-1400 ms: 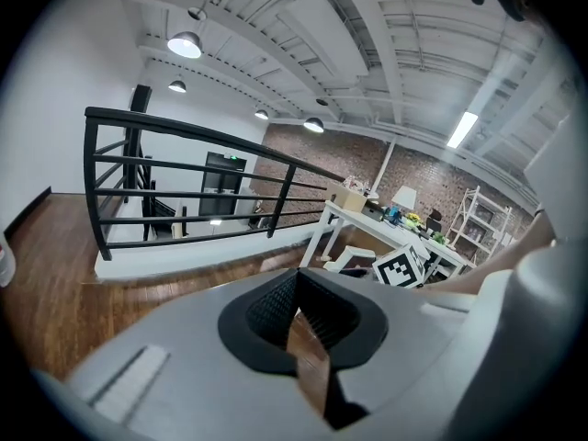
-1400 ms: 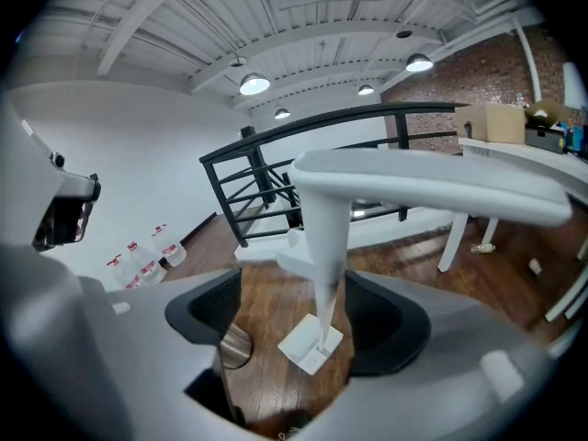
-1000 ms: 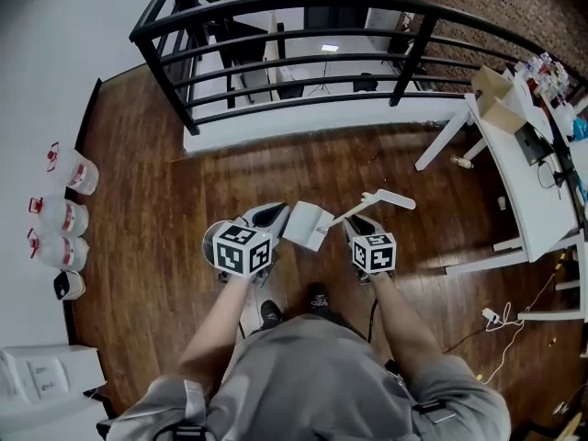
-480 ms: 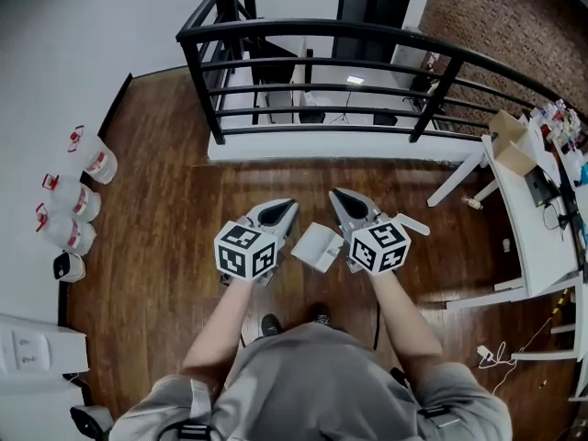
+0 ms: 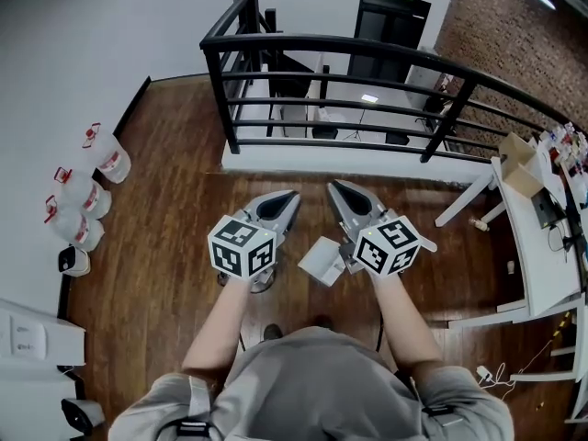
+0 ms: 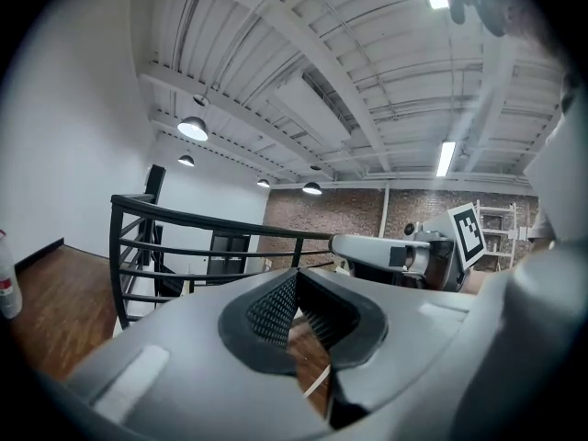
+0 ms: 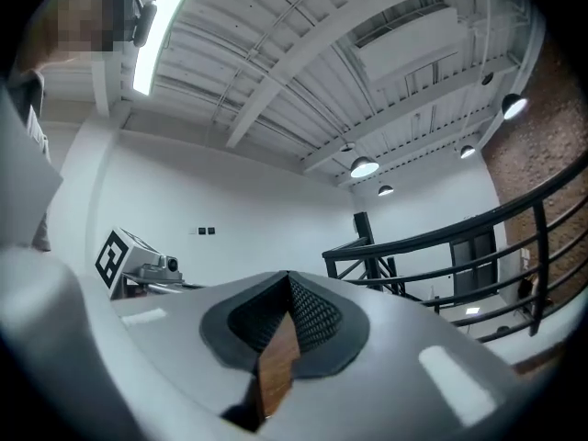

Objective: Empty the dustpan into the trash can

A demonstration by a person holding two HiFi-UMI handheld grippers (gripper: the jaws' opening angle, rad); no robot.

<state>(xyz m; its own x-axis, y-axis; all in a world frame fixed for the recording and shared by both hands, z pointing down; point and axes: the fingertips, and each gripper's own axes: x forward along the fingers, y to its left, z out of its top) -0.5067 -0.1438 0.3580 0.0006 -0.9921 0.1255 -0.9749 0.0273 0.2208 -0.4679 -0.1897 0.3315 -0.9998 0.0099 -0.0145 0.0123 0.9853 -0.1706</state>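
Note:
A white dustpan (image 5: 322,260) lies on the wooden floor between my two hands, partly hidden by the right gripper's cube. The white tip of a handle (image 5: 427,243) shows just right of that cube. My left gripper (image 5: 292,195) (image 6: 296,276) is held up level toward the railing, its jaws shut with nothing between them. My right gripper (image 5: 333,187) (image 7: 288,276) is beside it at the same height, also shut and holding nothing. A round grey thing (image 5: 263,281) sits on the floor under my left hand, mostly hidden.
A black railing (image 5: 367,62) crosses ahead at the floor's edge. Several water jugs (image 5: 87,196) stand by the left wall, with a white appliance (image 5: 28,338) below them. A white table (image 5: 542,246) with a cardboard box (image 5: 519,168) stands at the right.
Both grippers have risen toward the camera and levelled out toward the railing. The right one has come away from the white handle. The dustpan stays on the floor.

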